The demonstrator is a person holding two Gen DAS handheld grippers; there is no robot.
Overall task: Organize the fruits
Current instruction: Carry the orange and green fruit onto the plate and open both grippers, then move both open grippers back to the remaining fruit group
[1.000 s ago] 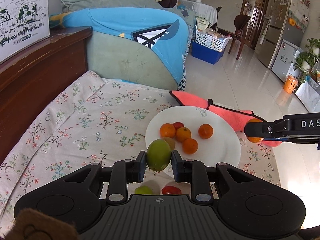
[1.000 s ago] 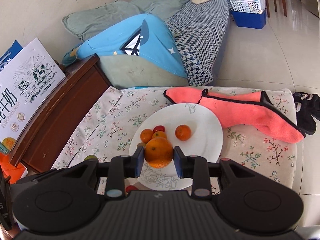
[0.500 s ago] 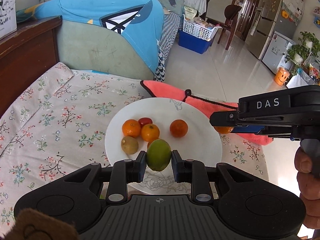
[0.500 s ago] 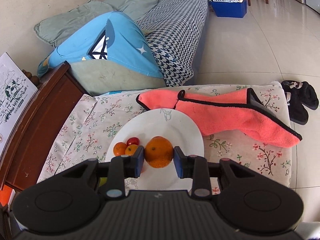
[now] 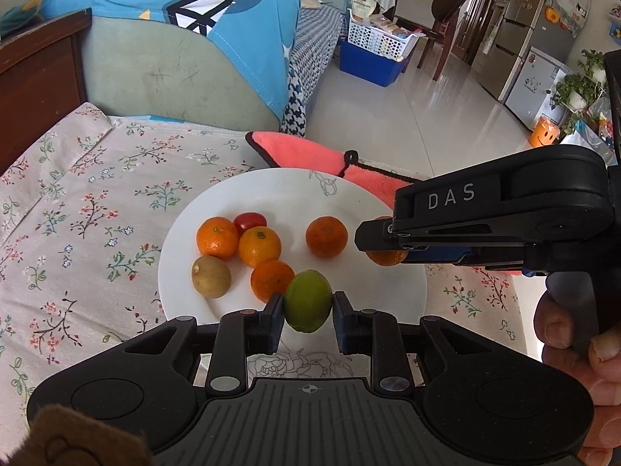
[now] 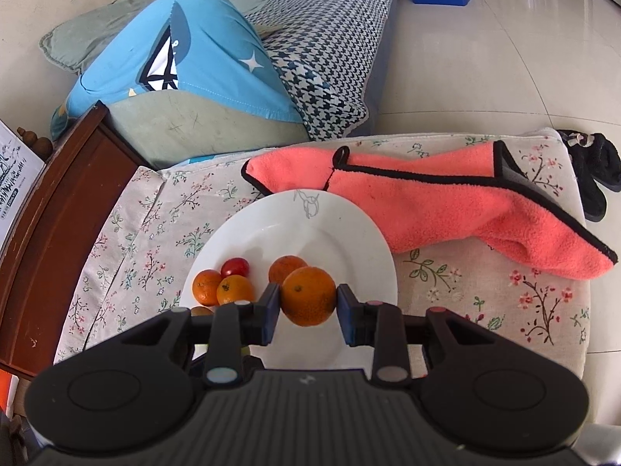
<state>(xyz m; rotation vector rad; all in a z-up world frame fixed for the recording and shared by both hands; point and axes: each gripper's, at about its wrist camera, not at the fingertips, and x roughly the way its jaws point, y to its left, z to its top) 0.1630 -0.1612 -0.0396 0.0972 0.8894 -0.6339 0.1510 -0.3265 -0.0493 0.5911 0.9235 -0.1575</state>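
A white plate (image 5: 271, 194) (image 6: 349, 233) lies on the floral cloth and holds several oranges (image 5: 259, 246), a red tomato (image 5: 250, 222) and a brown kiwi (image 5: 210, 276). My left gripper (image 5: 307, 312) is shut on a green lime (image 5: 307, 301) over the plate's near part. My right gripper (image 6: 308, 308) is shut on an orange (image 6: 308, 296) above the plate. In the left wrist view the right gripper (image 5: 378, 246) reaches in from the right over the plate's right rim, its orange (image 5: 388, 258) peeking out below.
A pink towel (image 6: 446, 209) lies behind and right of the plate. A wooden cabinet (image 6: 50, 202) stands on the left, a sofa with a blue cushion (image 6: 186, 62) behind. Black slippers (image 6: 594, 167) sit on the tiled floor at right. A hand (image 5: 574, 334) holds the right gripper.
Both grippers have come forward and down over the plate, each still holding its fruit. The plate and towel look larger and nearer in both views.
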